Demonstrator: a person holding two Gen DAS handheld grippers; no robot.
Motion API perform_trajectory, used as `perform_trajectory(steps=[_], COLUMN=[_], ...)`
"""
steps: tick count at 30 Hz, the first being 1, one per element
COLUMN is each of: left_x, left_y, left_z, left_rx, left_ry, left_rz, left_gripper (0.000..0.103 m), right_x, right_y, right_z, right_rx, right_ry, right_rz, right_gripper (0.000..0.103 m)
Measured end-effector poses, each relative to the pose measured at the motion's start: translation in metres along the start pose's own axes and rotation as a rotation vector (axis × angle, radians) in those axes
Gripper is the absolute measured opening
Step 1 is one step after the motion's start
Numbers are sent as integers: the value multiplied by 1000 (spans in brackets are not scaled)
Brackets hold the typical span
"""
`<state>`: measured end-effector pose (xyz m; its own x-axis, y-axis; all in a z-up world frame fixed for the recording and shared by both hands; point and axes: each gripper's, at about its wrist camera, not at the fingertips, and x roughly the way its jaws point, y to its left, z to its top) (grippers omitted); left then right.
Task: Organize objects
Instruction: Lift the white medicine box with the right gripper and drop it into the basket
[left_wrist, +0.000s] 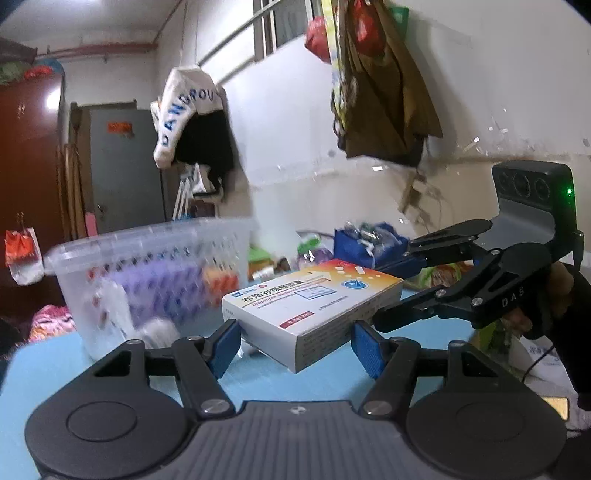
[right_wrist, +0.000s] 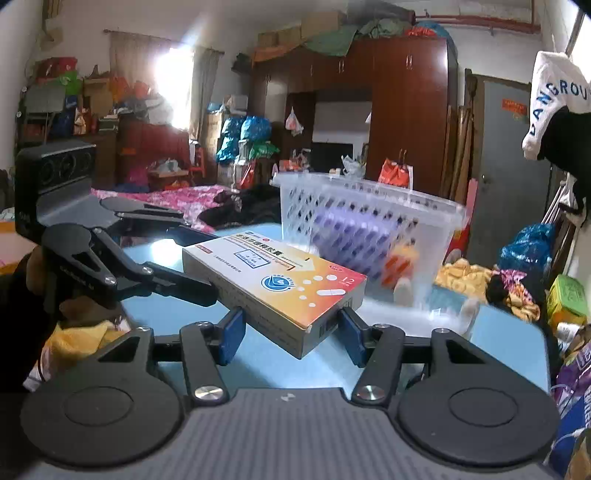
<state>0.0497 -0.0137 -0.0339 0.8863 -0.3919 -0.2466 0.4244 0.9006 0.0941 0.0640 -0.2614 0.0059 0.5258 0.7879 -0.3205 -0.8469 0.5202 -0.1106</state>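
Note:
A white and orange medicine box (left_wrist: 314, 299) (right_wrist: 273, 280) hangs tilted just above the light blue table (left_wrist: 40, 373) (right_wrist: 513, 332). My left gripper (left_wrist: 295, 347) has its blue pads (left_wrist: 223, 345) pressed on the box's near end. My right gripper (right_wrist: 291, 334) clamps the opposite end, one pad (right_wrist: 232, 332) on each side. Each gripper shows in the other's view, reaching in from the side: the right gripper (left_wrist: 397, 288) and the left gripper (right_wrist: 195, 262). A clear perforated basket (left_wrist: 155, 258) (right_wrist: 369, 225) stands just behind the box, holding purple, orange and white items.
Bags and clutter (left_wrist: 369, 243) lie along the wall behind the table. Clothes (left_wrist: 384, 92) hang on the wall above. A bed with pink bedding (right_wrist: 184, 199) and a dark wardrobe (right_wrist: 406, 110) stand beyond the table. Heaped cloth and bags (right_wrist: 517, 288) sit at the table's right.

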Motion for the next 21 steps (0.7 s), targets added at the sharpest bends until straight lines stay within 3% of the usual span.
perform_trajectory(steps=[11, 21], left_x=[-1, 27], left_y=[32, 74], left_z=[62, 134], left_rx=[61, 79], left_ry=[-74, -98], left_rz=[86, 141], left_gripper=[67, 66], right_x=[26, 52], right_y=[-15, -44], right_z=[71, 126], right_rx=[-69, -71], right_ry=[-59, -97], right_rz=[-34, -70], right_gripper=[58, 58])
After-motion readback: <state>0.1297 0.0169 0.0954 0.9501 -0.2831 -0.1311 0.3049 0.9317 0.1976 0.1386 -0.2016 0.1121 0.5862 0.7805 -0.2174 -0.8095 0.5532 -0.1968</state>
